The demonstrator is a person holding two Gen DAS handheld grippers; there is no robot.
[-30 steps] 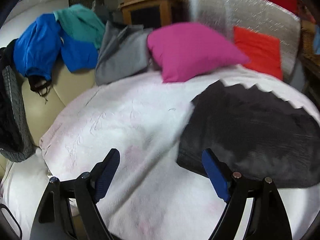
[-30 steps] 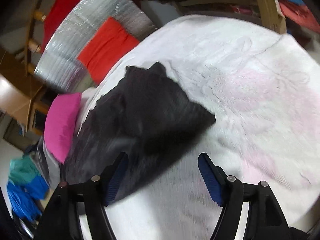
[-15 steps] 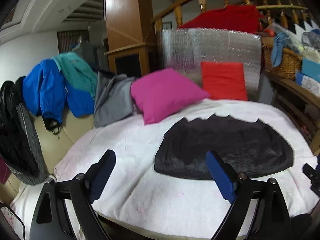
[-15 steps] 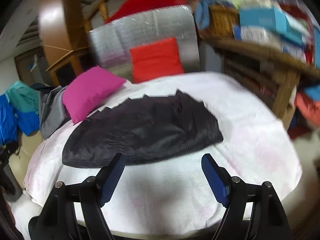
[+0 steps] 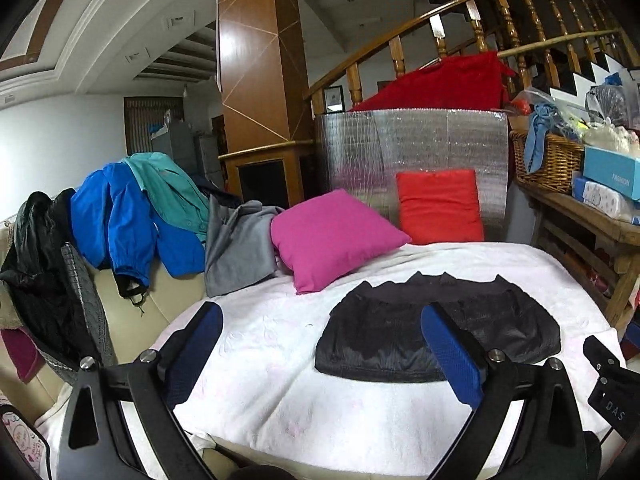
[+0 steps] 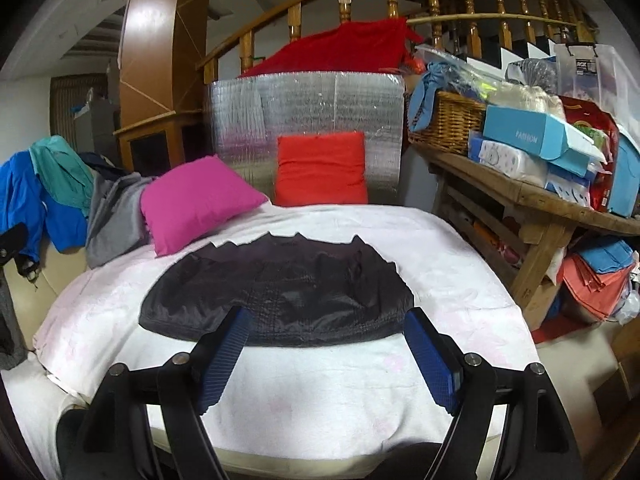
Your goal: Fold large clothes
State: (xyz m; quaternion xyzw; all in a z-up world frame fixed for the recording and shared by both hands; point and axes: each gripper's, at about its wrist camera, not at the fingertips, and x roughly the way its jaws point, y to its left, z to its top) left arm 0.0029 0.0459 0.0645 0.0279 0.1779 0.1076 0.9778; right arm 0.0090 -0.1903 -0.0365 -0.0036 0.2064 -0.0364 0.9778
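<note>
A: Where is the black garment (image 6: 280,292)?

B: Flat on the white blanket (image 6: 440,248), near its front edge.

A: Anything hidden?

B: Both grippers cover bits of its front edge.

A: The grippers?

B: The left gripper (image 5: 320,354) is opening, empty. The right gripper (image 6: 326,354) is spread, empty. Pink pillow (image 6: 196,200) and red pillow (image 6: 322,168) sit behind.

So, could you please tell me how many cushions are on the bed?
2. The pink cushion lies at the bed's far left, beside the grey garment. The red cushion stands to its right, leaning on the silver mat. Others may be hidden.
</note>
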